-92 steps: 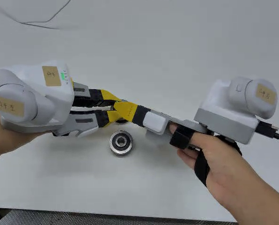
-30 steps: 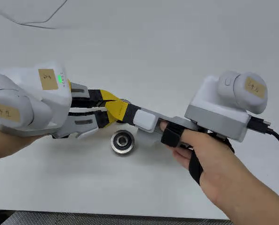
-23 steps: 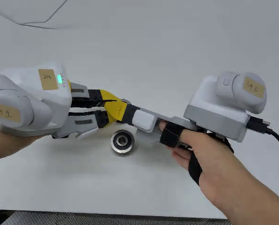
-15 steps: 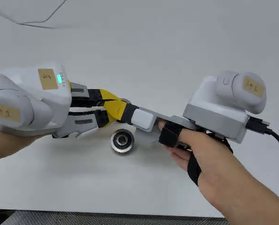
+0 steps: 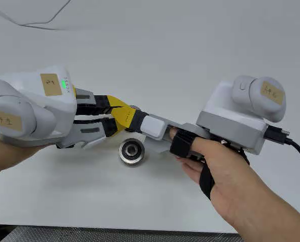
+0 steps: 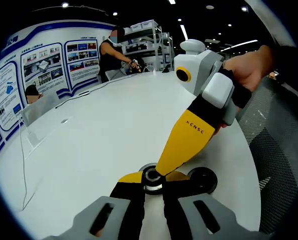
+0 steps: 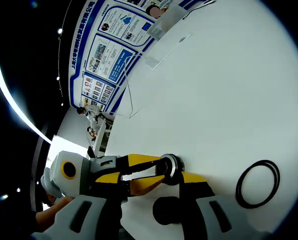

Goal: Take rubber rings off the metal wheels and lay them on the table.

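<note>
Rubber ring [image 7: 258, 190], black, already lies flat on the table [image 5: 190, 50], off to one side of the work. Left gripper [image 6: 154, 183] is clamped almost closed on a metal wheel [image 6: 151, 175], pinched right at the jaw tips. Right gripper [image 7: 167, 181] comes in from the opposite side with its jaws set narrow, tips either side of that wheel's rim. Can't tell if they bite rubber or just touch metal. Second wheel [image 5: 131, 152] sits on the table close under the jaw tips. It has a dark band round it, so its ring is probably on.

Risks:
- The left grip is a tip pinch on a small round part. A hard pull from the right could twist the wheel out and drop it onto the one below.
- If the right tips catch only the ring's edge, it'll stretch and snap back, or flick off across the table.

Peel one side over the rim first, slowly.
</note>
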Motion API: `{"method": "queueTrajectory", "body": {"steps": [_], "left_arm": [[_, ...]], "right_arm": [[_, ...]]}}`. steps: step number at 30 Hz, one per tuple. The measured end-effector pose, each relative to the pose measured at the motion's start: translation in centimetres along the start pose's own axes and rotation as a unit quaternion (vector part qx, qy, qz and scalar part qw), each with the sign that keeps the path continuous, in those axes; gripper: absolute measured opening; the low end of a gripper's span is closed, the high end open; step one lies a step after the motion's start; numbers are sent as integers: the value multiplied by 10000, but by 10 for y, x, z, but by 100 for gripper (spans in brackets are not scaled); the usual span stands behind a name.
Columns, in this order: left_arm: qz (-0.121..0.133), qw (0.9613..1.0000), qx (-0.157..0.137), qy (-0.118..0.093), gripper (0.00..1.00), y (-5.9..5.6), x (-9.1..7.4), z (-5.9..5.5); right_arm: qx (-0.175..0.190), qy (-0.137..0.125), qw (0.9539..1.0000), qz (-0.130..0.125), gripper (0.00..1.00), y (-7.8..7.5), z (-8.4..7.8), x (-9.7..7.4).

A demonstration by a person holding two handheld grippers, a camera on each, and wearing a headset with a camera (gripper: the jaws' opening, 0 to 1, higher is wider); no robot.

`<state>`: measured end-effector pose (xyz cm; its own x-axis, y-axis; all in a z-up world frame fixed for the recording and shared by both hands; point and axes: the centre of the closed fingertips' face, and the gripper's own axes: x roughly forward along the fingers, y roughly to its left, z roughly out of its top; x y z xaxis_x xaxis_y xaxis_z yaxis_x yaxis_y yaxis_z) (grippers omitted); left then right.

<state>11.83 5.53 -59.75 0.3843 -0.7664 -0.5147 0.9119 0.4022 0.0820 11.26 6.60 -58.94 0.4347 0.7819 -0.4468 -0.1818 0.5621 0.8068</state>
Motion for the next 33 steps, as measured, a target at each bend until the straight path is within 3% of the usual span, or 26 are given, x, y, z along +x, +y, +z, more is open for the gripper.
{"method": "queueTrajectory", "body": {"steps": [4, 6, 33], "left_arm": [[20, 10000, -10, -4, 12, 0, 0, 0], [22, 10000, -15, -8, 12, 1, 0, 0], [23, 10000, -11, -14, 12, 1, -1, -1]], "right_arm": [[-26, -58, 10000, 6, 46, -1, 2, 1], [-21, -236, 9997, 57, 46, 1, 9, 3], [-68, -217, 9997, 102, 38, -6, 11, 0]]}}
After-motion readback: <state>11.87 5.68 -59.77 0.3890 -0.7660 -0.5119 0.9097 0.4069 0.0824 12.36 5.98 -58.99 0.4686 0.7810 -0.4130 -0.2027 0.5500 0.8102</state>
